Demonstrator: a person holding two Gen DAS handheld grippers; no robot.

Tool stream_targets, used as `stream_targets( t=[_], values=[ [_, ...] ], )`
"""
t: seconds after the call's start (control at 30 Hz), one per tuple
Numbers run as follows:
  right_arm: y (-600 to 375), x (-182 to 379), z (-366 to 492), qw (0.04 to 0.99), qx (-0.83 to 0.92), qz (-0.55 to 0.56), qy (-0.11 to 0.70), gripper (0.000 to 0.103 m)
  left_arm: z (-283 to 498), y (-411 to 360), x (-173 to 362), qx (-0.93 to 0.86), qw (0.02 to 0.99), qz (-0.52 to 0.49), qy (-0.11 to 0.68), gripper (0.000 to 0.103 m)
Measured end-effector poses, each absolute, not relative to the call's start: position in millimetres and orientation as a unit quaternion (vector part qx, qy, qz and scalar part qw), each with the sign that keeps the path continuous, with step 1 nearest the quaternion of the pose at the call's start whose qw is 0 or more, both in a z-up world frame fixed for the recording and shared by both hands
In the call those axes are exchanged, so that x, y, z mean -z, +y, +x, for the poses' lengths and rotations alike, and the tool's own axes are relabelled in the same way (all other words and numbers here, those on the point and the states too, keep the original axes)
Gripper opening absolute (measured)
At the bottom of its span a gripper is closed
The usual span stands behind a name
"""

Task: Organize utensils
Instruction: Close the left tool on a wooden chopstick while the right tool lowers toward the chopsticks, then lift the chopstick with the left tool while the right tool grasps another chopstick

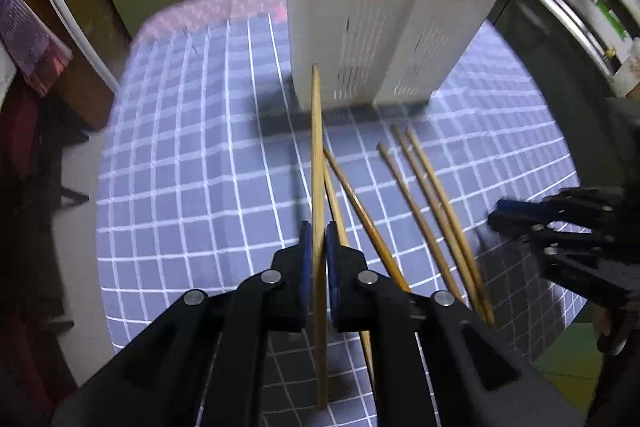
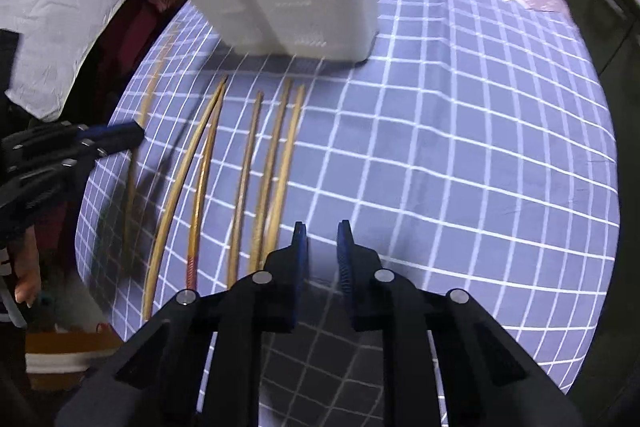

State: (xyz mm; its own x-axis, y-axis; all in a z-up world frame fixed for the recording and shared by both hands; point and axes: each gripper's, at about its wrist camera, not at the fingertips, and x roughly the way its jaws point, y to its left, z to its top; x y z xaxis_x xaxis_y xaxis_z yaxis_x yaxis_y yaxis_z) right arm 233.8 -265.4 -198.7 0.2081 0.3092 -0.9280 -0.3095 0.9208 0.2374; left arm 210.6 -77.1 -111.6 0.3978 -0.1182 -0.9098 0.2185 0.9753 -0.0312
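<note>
Most of both views is filled by the tabletop, covered in a grey-blue cloth printed with a white grid, with a pink patterned strip along its far edge. On it, toward the far side, stands a tall white plastic utensil holder with two slotted compartments side by side; wooden tips poke above its rim in the left wrist view. No brand or readable writing shows on the holder or anything else.

Between the holder and the near edge lie five long wooden chopsticks, roughly parallel and pointing toward the holder; two cross near their far ends, one has a reddish band near its end, and the other three lie just beside one another.

A black left claw with blue pads is pressed together on one more wooden chopstick, pinching it about midway, lifted off the cloth, its far tip reaching up in front of the holder's lower left wall.

A black right claw hovers low over bare cloth just right of the loose chopsticks, its blue pads spread apart with nothing between them.
</note>
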Motion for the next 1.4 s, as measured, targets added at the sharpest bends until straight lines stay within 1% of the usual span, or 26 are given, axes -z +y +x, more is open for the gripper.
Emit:
stream_targets(
  t=[0.13, 0.33, 0.43, 0.9, 1.03, 1.1, 1.27, 1.4],
  values=[
    [-250.9, 200.2, 241.7, 0.761, -0.205, -0.01, 0.616, 0.014, 193.6, -69.5, 94.1, 0.106, 0.861, 0.037, 0.496, 0.007],
    [-227.8, 210.1, 254.1, 0.736, -0.198, -0.036, 0.646, 0.011, 167.0, -51.7, 73.1, 0.108, 0.894, 0.022, 0.434, 0.007],
    [-218.9, 211.4, 258.2, 0.731, -0.193, -0.047, 0.652, 0.01, 156.4, -44.9, 68.9, 0.109, 0.902, 0.019, 0.417, 0.007],
    [-189.3, 218.2, 262.4, 0.72, -0.173, -0.069, 0.668, 0.01, 138.9, -41.2, 66.2, 0.122, 0.91, 0.025, 0.395, 0.007],
    [-182.2, 219.7, 259.0, 0.724, -0.166, -0.081, 0.665, 0.011, 138.5, -43.0, 65.8, 0.123, 0.91, 0.026, 0.394, 0.007],
    [-181.4, 219.7, 257.0, 0.728, -0.164, -0.084, 0.661, 0.01, 138.1, -42.8, 65.9, 0.124, 0.911, 0.026, 0.393, 0.007],
    [-183.5, 220.1, 254.3, 0.733, -0.168, -0.072, 0.655, 0.008, 137.1, -43.5, 65.1, 0.123, 0.911, 0.029, 0.393, 0.007],
    [-193.9, 206.3, 249.1, 0.747, -0.181, -0.052, 0.638, 0.007, 135.8, -43.2, 63.2, 0.124, 0.911, 0.03, 0.392, 0.007]
  ],
)
